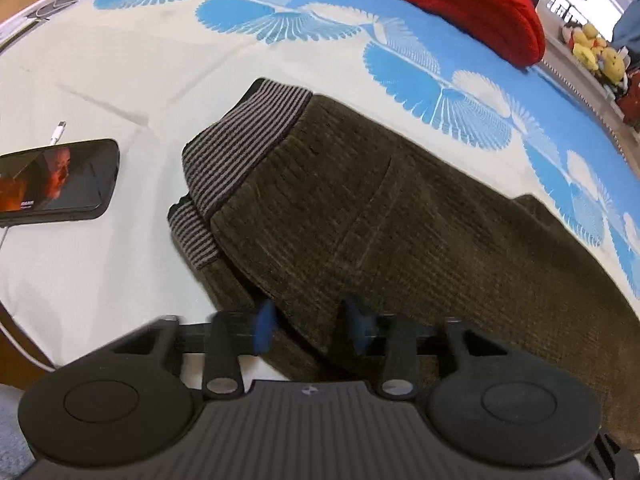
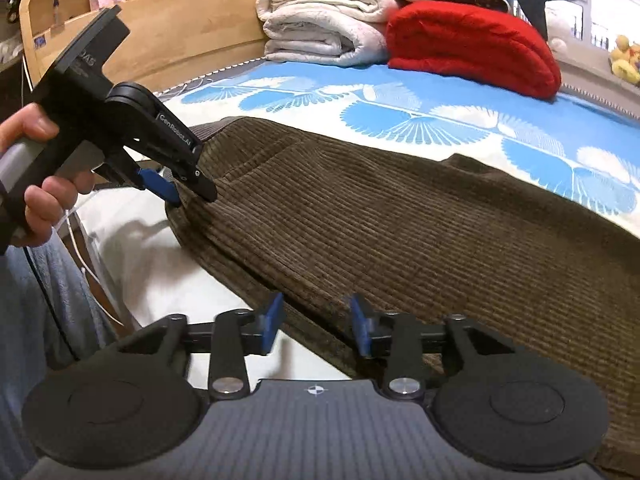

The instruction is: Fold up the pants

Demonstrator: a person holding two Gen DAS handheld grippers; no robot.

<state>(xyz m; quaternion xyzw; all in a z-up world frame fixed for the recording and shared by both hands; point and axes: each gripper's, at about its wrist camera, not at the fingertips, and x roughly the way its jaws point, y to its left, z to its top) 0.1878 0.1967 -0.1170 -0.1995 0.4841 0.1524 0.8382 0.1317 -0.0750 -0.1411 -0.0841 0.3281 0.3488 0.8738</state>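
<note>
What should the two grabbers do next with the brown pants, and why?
Probably close both on the pants' near edge. The left gripper and right gripper are both open, each with that edge lying between its fingers, so nothing is gripped yet. The pants lie flat on the bed, and a fold likely needs a firm hold before lifting.

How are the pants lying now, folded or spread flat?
Folded at least once: the pants lie doubled on the bed, a second striped waistband layer and another corduroy edge showing beneath the top layer.
</note>
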